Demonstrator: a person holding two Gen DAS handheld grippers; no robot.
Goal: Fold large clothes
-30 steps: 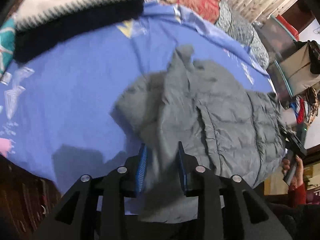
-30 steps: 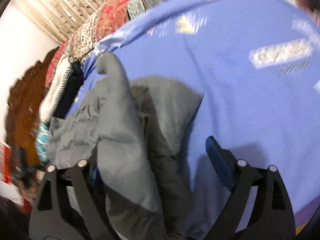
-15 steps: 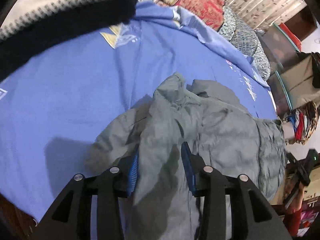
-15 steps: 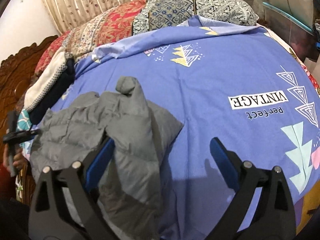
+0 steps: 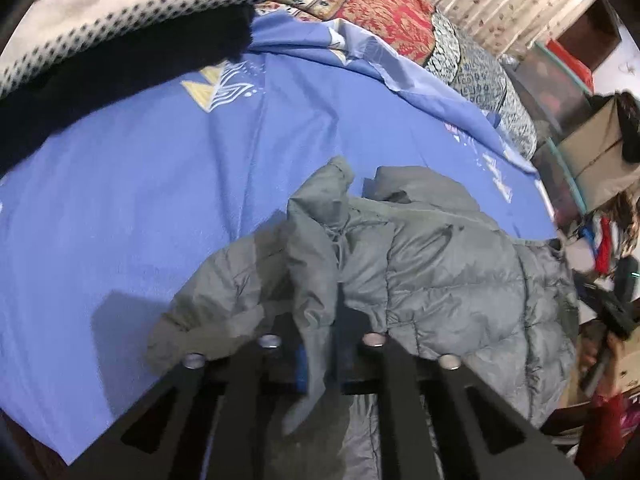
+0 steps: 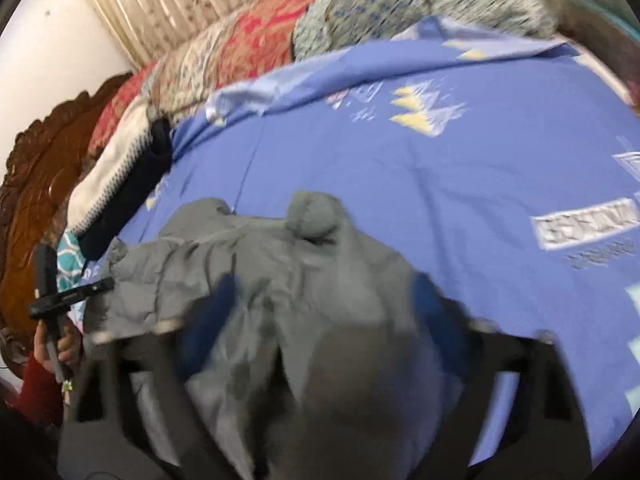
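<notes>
A grey quilted puffer jacket [image 5: 440, 272] lies crumpled on the blue patterned bedsheet [image 5: 160, 184]. My left gripper [image 5: 320, 332] is shut on a fold of the jacket's fabric, which hangs between the fingers. In the right wrist view the jacket [image 6: 280, 272] bulges up between the wide-apart blue fingers [image 6: 216, 312] of my right gripper [image 6: 320, 312], which is open over it. This view is blurred. The other gripper [image 6: 60, 300] shows at the left edge in a hand.
A white and black knit garment [image 5: 120, 12] lies at the sheet's far left. Patterned red and grey pillows [image 5: 400, 12] line the head of the bed. Boxes and clutter [image 5: 592, 152] stand to the right. A carved wooden headboard [image 6: 44, 176] is on the left.
My left gripper has closed tighter on the jacket fold. My right gripper has moved forward and down over the jacket, still open.
</notes>
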